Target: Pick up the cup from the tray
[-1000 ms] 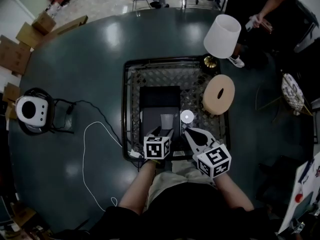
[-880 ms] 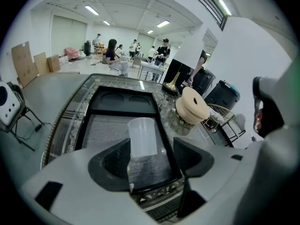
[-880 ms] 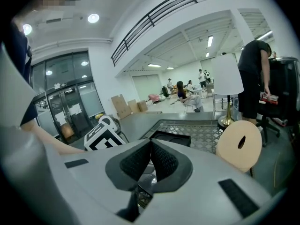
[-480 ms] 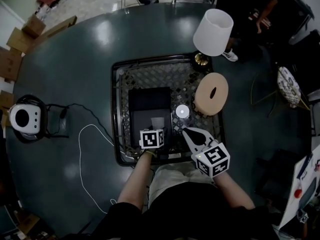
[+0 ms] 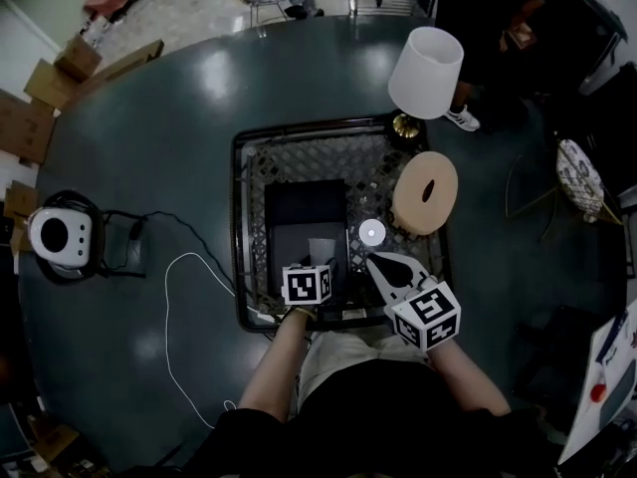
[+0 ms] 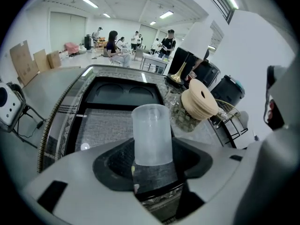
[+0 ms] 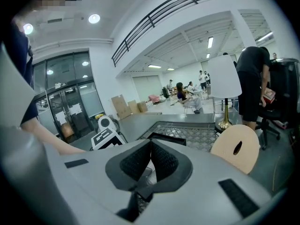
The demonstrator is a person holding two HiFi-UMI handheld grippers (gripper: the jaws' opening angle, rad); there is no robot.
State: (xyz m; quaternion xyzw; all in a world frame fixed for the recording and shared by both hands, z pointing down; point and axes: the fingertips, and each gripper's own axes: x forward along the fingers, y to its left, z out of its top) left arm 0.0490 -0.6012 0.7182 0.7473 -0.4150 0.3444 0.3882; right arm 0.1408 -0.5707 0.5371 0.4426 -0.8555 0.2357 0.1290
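A frosted translucent cup [image 5: 320, 250] stands upright on the grey mat of a black insert [image 5: 304, 199] inside the wire mesh tray [image 5: 240, 229]. My left gripper [image 5: 319, 265] reaches in from the near rim, its jaws on either side of the cup. In the left gripper view the cup [image 6: 151, 134] fills the gap between the black pads of the left gripper [image 6: 151, 165]. Those jaws are closing, and a thin gap still shows beside the cup. My right gripper [image 5: 372, 260] hovers over the tray's near right part. Its pads meet on nothing in the right gripper view [image 7: 150, 149].
A small white disc [image 5: 371, 232] lies in the tray right of the cup. A round wooden holder [image 5: 425, 192] leans on the tray's right rim, and a white-shaded lamp [image 5: 426, 73] stands behind it. A white device [image 5: 55, 237] and a loose cable [image 5: 189, 297] lie on the table's left side.
My left gripper has moved forward, so its jaws now flank the cup instead of sitting short of it. The cup stays where it was on the mat. The right gripper has barely moved.
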